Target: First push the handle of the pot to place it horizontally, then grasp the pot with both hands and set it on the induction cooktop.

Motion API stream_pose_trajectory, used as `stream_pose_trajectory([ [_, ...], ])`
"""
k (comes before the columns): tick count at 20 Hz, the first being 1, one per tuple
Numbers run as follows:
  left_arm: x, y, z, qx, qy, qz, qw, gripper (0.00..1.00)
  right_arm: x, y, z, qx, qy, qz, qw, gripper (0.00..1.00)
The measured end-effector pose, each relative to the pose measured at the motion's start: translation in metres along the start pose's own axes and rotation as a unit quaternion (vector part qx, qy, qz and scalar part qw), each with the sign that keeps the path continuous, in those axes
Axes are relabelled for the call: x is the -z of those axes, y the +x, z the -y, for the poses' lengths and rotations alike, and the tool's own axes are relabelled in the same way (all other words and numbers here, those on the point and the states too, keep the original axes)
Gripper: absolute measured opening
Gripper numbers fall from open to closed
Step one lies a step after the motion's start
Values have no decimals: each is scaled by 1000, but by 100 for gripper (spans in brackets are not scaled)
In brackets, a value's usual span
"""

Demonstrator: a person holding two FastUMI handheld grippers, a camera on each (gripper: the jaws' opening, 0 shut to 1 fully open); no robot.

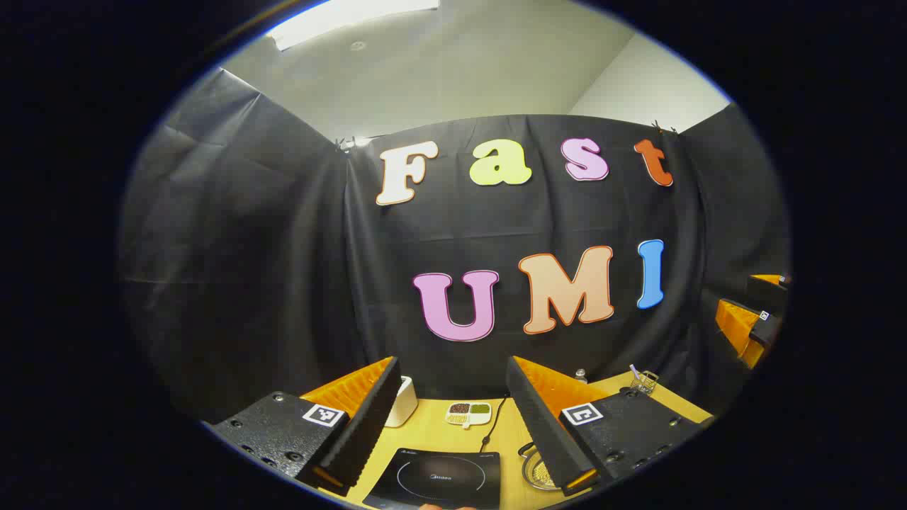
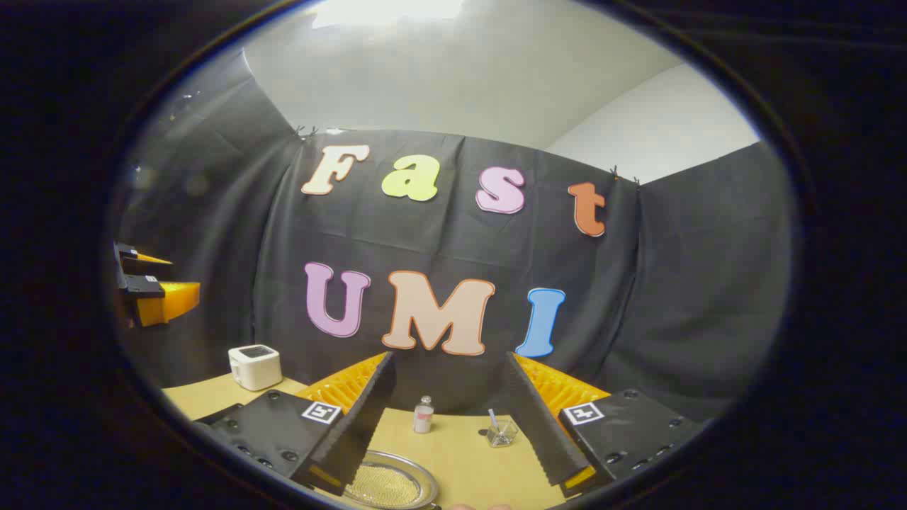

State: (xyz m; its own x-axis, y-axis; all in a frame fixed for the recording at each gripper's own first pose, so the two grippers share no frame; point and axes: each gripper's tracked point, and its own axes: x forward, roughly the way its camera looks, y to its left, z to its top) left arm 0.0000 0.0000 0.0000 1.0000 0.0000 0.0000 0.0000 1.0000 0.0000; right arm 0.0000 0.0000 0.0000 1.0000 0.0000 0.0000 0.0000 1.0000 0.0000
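In the left gripper view, the black induction cooktop (image 1: 439,478) lies on the wooden table (image 1: 432,435) just below my open left gripper (image 1: 451,365). The metal pot (image 1: 536,473) sits right of the cooktop, mostly hidden behind one of my fingers (image 1: 545,418); a dark loop handle (image 1: 526,448) shows at its rim. In the right gripper view, the pot (image 2: 390,485) lies low between the fingers of my open right gripper (image 2: 450,358), its inside showing a fine mesh pattern. Both grippers hang above the table with nothing between their fingers. The right gripper (image 1: 755,315) also shows at the far right, the left gripper (image 2: 152,287) at the far left.
A white box (image 1: 402,400) (image 2: 255,366) stands at the back left of the table, with a divided dish of beans (image 1: 469,413) and a cable (image 1: 492,425) behind the cooktop. A small bottle (image 2: 423,414) and a glass holder with a straw (image 2: 501,432) stand behind the pot.
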Motion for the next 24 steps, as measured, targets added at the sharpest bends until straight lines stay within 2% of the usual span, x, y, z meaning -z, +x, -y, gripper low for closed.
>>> stream_pose_trajectory([
  [18, 0, -21, -9, -10, 4, 0, 1000, 96, 4, -20, 4, 4, 2, -13, 1000, 99],
  [21, 1, -21, -9, -9, 12, 0, 1000, 95, 12, -23, 3, 4, 1, -21, 1000, 96],
  [24, 0, -21, -7, -6, 22, 1, 1000, 96, 20, -23, 2, 5, 9, -32, 999, 60],
])
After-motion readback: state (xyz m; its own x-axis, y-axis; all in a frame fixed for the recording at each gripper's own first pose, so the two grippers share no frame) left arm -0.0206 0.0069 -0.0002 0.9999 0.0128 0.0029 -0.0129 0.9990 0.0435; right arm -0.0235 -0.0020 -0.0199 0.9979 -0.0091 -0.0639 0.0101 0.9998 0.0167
